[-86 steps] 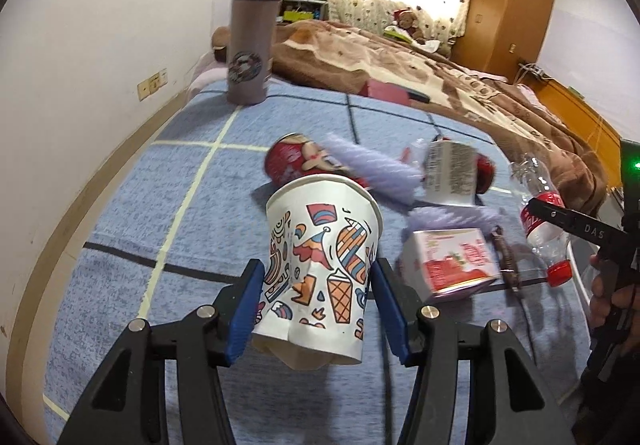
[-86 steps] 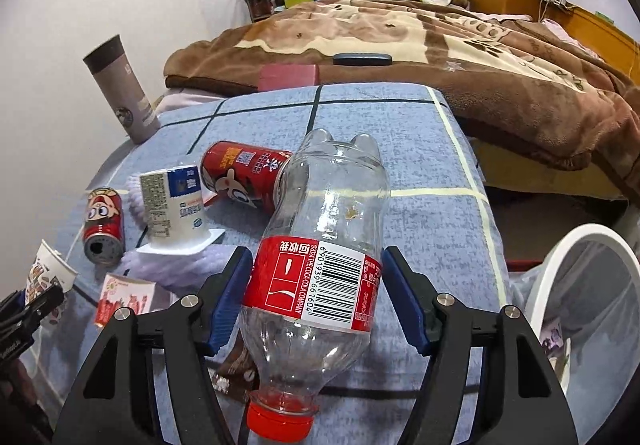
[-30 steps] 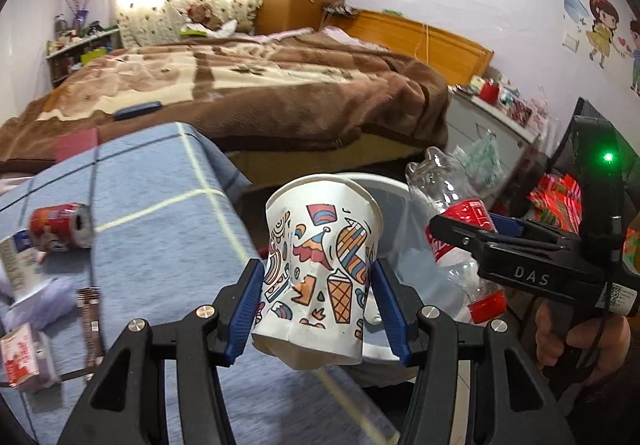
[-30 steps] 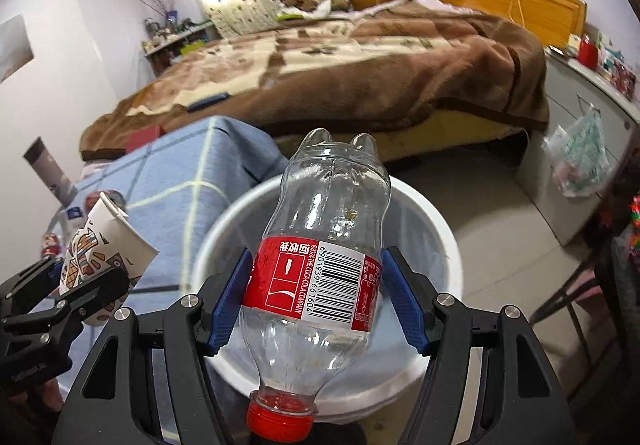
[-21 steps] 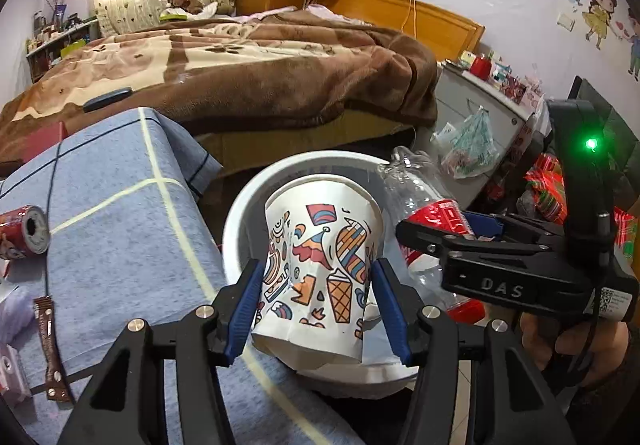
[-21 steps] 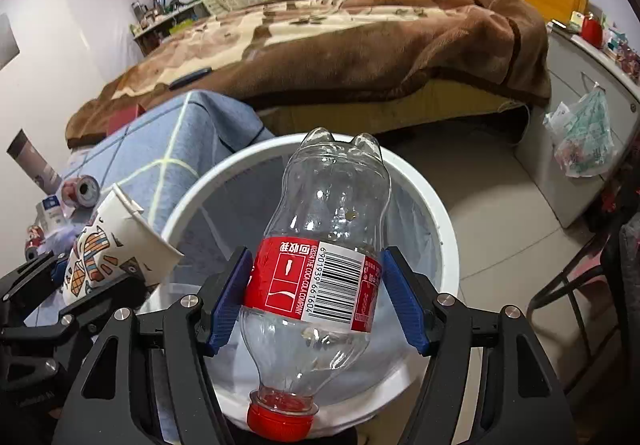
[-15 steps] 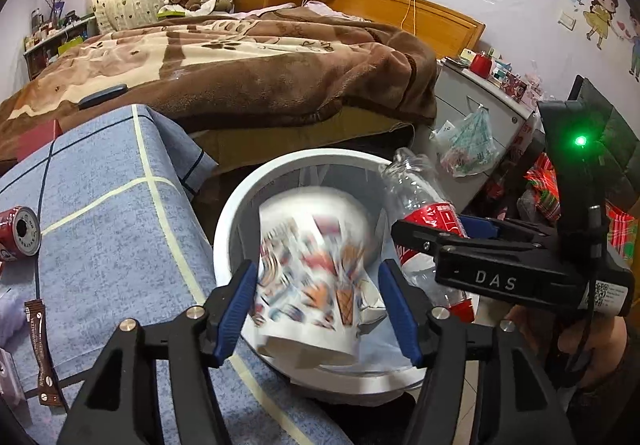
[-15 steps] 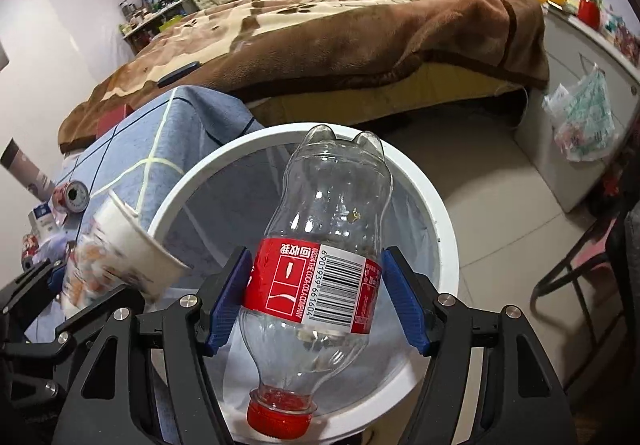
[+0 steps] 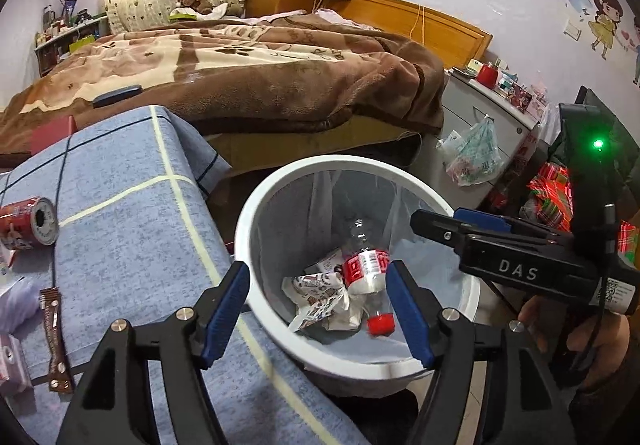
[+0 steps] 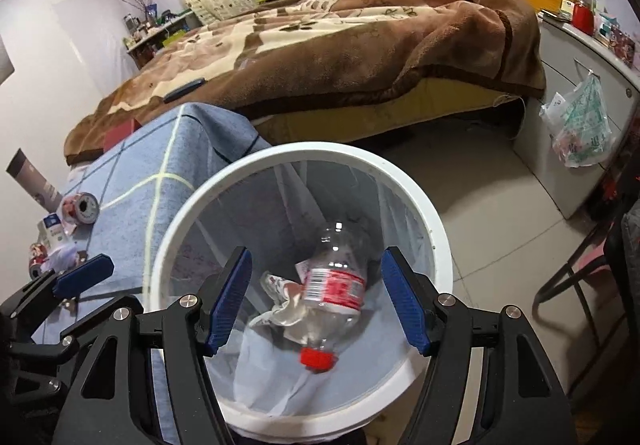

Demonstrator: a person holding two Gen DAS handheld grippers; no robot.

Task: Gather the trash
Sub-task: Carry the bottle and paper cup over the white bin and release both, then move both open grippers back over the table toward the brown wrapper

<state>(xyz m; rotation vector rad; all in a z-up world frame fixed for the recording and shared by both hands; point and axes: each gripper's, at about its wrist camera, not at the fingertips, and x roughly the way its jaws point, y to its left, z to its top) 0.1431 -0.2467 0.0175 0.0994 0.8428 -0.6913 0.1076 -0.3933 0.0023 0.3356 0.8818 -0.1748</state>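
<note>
A white trash bin with a clear liner stands beside the blue-clothed table; it also shows in the right wrist view. Inside lie a clear plastic bottle with a red label and red cap and a crumpled printed paper cup; the bottle and the cup also show in the right wrist view. My left gripper is open and empty above the bin's near rim. My right gripper is open and empty over the bin, and also shows in the left wrist view.
On the blue checked tablecloth lie a red can, a brown wrapper and a pink carton. A bed with a brown blanket is behind. A grey cabinet with a hanging plastic bag stands to the right.
Both grippers carried the cup and bottle from the table over to the bin, then opened. The cup and the bottle dropped into the bin.
</note>
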